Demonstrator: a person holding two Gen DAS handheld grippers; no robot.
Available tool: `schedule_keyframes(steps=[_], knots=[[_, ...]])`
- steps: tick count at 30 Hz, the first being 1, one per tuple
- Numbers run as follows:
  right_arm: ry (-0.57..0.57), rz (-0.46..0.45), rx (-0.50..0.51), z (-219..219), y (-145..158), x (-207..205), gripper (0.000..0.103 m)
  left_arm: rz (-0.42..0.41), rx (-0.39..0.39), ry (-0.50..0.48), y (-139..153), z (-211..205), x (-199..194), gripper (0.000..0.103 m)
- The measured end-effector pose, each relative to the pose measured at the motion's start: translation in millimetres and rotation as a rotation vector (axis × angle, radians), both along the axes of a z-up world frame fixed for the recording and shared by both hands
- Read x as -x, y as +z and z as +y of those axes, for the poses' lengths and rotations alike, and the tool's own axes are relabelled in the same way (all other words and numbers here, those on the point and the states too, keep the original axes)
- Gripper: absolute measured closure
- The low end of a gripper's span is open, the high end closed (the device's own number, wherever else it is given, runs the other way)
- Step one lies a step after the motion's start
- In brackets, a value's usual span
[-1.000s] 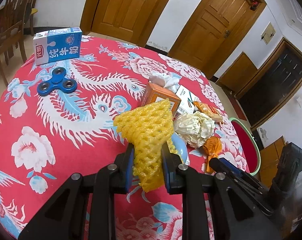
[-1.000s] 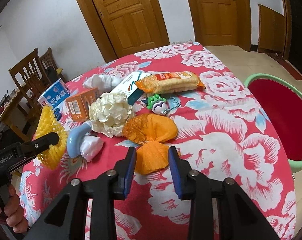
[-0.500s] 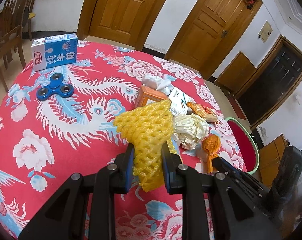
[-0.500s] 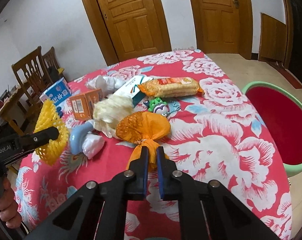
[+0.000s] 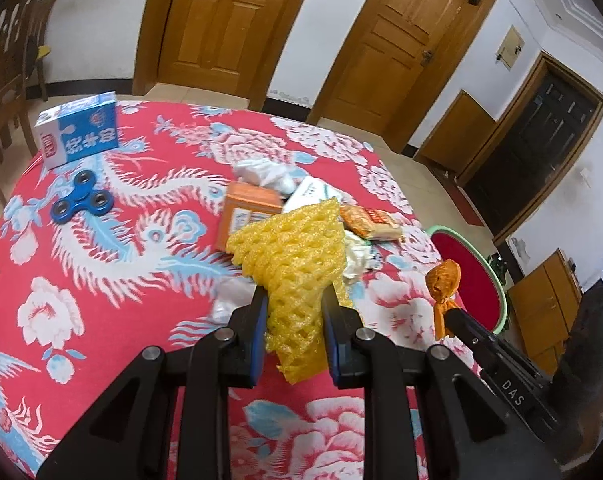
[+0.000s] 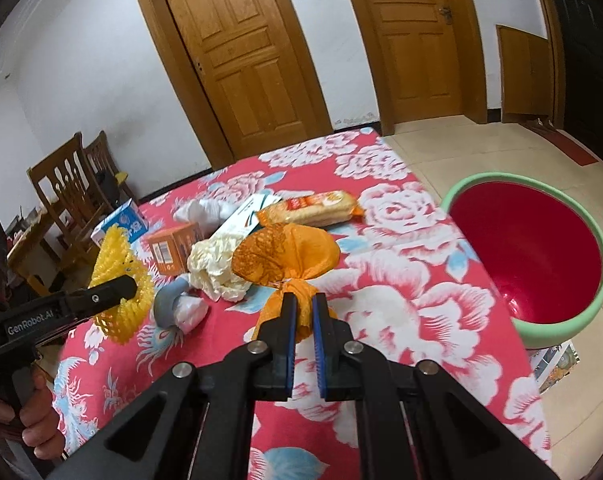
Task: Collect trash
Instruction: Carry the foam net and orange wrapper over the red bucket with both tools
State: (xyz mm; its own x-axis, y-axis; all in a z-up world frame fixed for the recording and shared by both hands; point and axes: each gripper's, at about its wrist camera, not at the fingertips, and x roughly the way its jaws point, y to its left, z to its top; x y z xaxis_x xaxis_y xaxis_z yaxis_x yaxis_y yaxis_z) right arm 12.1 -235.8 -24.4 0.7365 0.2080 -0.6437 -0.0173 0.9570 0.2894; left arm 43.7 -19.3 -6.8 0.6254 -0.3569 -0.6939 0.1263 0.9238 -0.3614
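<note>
Up close, the left gripper [image 5: 293, 312] is clenched on a yellow foam fruit net [image 5: 297, 256], a soft lattice of diamond holes crumpled into a rough wedge that rises above the jaws and hides part of the pile behind it. The right gripper [image 6: 304, 312] is clamped tight on the twisted neck of an orange mesh bag [image 6: 285, 256], whose puffed, crinkly bulb stands just beyond the blue pads; its jaws came together on that neck within the last second.

Only the left wrist view shows the blue three-lobed fidget spinner [image 5: 81, 202] at the far left and the milk carton [image 5: 79, 130] face-on, a blue and white box with printed characters. From there the orange bag appears small, low at the right, lifted clear of the red floral tablecloth [image 5: 101, 320]. Only the right wrist view shows the whole red basin [image 6: 529, 256] with its pale green rim, standing off the table's right edge, and a hand [image 6: 29, 420] gripping the left tool's handle.

Between the two held pieces lie a crumpled cream paper wad [image 6: 217, 264], a small orange cardboard box [image 6: 173, 250], a glossy snack packet [image 6: 309, 210], white tissue [image 6: 201, 210] and a flat white carton [image 6: 245, 216]. Wooden doors and chairs stand behind.
</note>
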Motion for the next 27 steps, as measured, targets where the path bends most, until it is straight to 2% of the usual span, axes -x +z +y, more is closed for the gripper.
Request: schedule_keyframes(steps=[10, 27], knots=[[-0.103, -0.017, -0.043, -46, 5, 10, 0.094, 0.002, -0.024, -0.107, 6, -51, -15, 0.079], [-0.304, -0.001, -0.102, -137, -7, 17, 0.093, 0.0, -0.089, -0.333, 4, -174, -46, 0.079]])
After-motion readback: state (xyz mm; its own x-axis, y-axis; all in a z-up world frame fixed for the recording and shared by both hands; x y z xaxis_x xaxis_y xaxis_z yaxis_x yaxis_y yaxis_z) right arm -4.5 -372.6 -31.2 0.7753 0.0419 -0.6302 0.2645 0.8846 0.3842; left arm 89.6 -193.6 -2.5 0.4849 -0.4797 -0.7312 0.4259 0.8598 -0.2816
